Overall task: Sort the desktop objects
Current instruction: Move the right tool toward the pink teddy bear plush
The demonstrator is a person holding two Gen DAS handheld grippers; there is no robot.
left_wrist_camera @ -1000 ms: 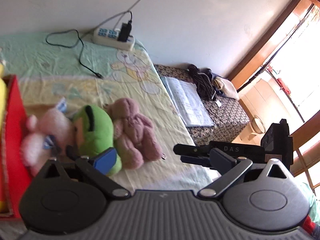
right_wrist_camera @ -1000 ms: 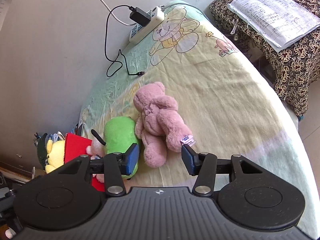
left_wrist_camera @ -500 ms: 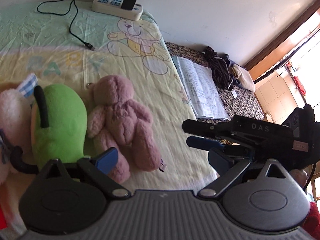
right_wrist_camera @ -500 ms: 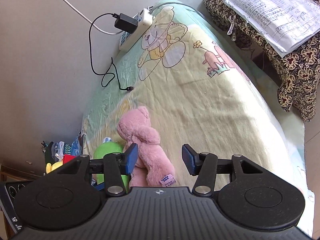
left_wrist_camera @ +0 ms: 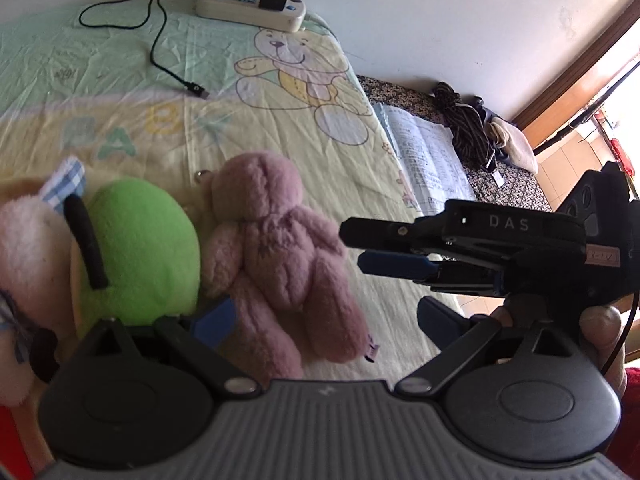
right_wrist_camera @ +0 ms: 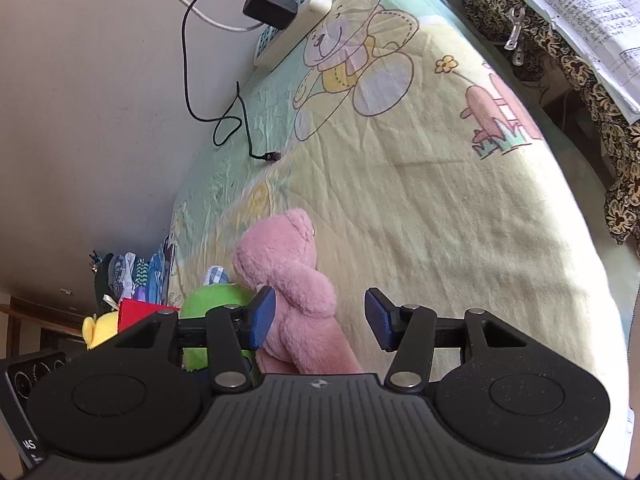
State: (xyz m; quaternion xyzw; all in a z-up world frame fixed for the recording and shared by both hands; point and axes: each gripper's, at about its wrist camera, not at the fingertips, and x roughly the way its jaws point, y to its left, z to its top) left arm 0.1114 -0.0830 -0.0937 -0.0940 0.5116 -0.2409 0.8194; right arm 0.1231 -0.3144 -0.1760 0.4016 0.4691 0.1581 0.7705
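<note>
A dusty-pink teddy bear [left_wrist_camera: 276, 248] lies on its back on the cartoon-print sheet [left_wrist_camera: 280, 128], pressed against a green plush [left_wrist_camera: 140, 248] with a black stalk. A pale pink plush [left_wrist_camera: 28, 248] lies left of that. My left gripper [left_wrist_camera: 326, 320] is open, and the bear's legs lie between its blue pads. My right gripper [left_wrist_camera: 358, 246] reaches in from the right, level with the bear's body. In the right wrist view my right gripper [right_wrist_camera: 320, 318] is open, its left pad against the bear [right_wrist_camera: 288, 280], with the green plush [right_wrist_camera: 212, 300] beyond.
A red box [right_wrist_camera: 136, 312] and a yellow plush [right_wrist_camera: 96, 328] sit left of the toys. A power strip [left_wrist_camera: 250, 0] with a black charger and a loose cable [left_wrist_camera: 160, 48] lies at the wall. A patterned side table [left_wrist_camera: 508, 184] holds an open notebook [left_wrist_camera: 428, 160] and clothes.
Both grippers have closed in on the pink bear. The left view swung right, away from the red box. The right gripper dropped low, so the bear now sits at its left pad.
</note>
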